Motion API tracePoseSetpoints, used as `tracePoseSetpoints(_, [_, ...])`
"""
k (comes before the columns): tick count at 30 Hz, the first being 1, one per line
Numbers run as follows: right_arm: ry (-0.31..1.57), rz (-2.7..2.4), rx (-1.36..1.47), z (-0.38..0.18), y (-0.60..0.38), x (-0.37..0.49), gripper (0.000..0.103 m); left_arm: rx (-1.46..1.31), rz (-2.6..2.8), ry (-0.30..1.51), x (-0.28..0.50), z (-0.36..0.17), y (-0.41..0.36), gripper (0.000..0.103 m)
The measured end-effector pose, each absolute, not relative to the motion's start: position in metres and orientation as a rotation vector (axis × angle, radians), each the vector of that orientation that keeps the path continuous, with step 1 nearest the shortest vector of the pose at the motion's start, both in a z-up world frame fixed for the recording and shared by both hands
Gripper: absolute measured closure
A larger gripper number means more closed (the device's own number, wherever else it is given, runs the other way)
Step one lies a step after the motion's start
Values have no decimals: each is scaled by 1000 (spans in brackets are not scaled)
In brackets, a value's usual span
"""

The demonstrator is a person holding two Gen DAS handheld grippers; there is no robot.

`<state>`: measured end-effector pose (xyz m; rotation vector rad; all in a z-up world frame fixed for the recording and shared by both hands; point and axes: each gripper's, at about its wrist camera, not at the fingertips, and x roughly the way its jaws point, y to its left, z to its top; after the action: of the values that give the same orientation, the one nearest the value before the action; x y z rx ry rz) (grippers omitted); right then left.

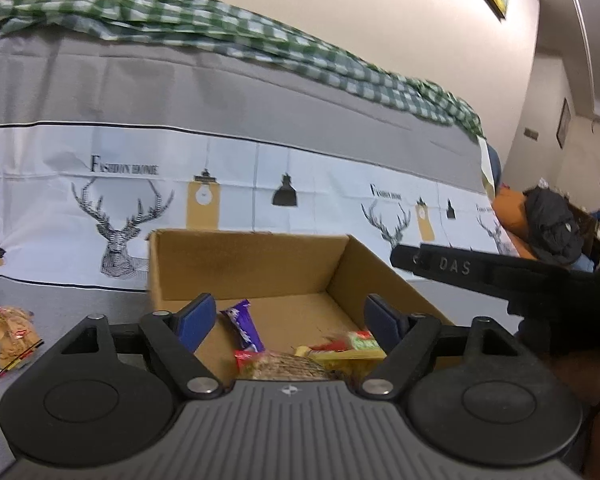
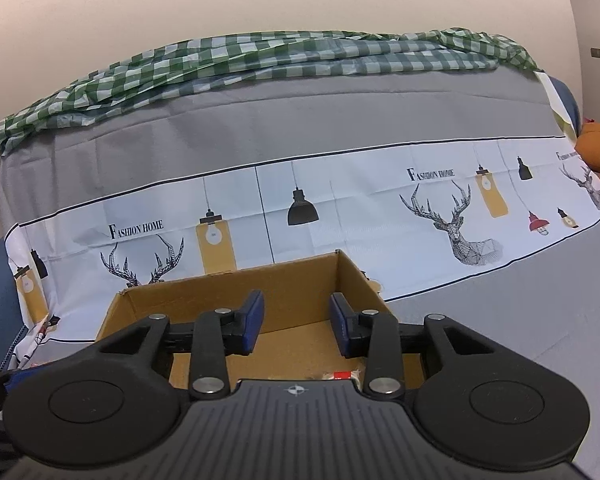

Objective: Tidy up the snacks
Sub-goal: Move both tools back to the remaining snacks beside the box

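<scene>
Snacks [image 1: 300,356] seemingly below parted fingers [image 1: 198,318]

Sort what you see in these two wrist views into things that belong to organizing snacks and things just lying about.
Belongs to the job:
open brown cardboard box
purple snack wrapper in the box
red and yellow snack packets in the box
clear bag of tan biscuits outside the box
left hand-held gripper, open
right hand-held gripper, open

Just lying about:
green checked cloth
grey deer-print cover
black jacket
</scene>
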<state>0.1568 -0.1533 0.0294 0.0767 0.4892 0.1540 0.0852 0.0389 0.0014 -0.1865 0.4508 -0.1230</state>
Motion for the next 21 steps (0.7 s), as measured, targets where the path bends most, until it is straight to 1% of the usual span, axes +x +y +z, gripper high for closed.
tracePoseSetpoints(1, [489,157,76,29,-151,156,65,-206,-123,455,84,2,44,29])
tracePoseSetpoints(3, [490,164,76,30,-148,156,65,-256,-125,485,82,2,58,55])
tracePoseSetpoints(4, [490,168,75,30,-145,156,65,-283,-126,507,80,0,66,61])
tracePoseSetpoints(5, [492,174,74,30,-143,156,65,-302,-124,526,79,0,73,72])
tracePoseSetpoints(6, [497,180,75,30,-140,156,65,-318,-117,549,76,-2,82,78])
tracePoseSetpoints(10, [514,205,80,27,-127,154,65,-391,-56,624,58,-1,124,78])
tracePoseSetpoints(14, [542,255,119,26,-112,151,65,-448,28,661,22,1,174,78])
tracePoseSetpoints(16, [541,297,130,28,-102,147,65,-451,128,714,5,-3,198,77])
tracePoseSetpoints(17, [536,318,133,30,-98,144,65,-469,184,746,1,-6,208,75])
tracePoseSetpoints(18, [533,347,136,32,-93,142,65,-507,241,783,-2,-11,219,68])
tracePoseSetpoints(20, [525,403,135,35,-83,138,65,-568,316,873,-4,-26,237,62])
tracePoseSetpoints(21, [519,423,132,35,-78,134,65,-577,356,939,-3,-36,243,61])
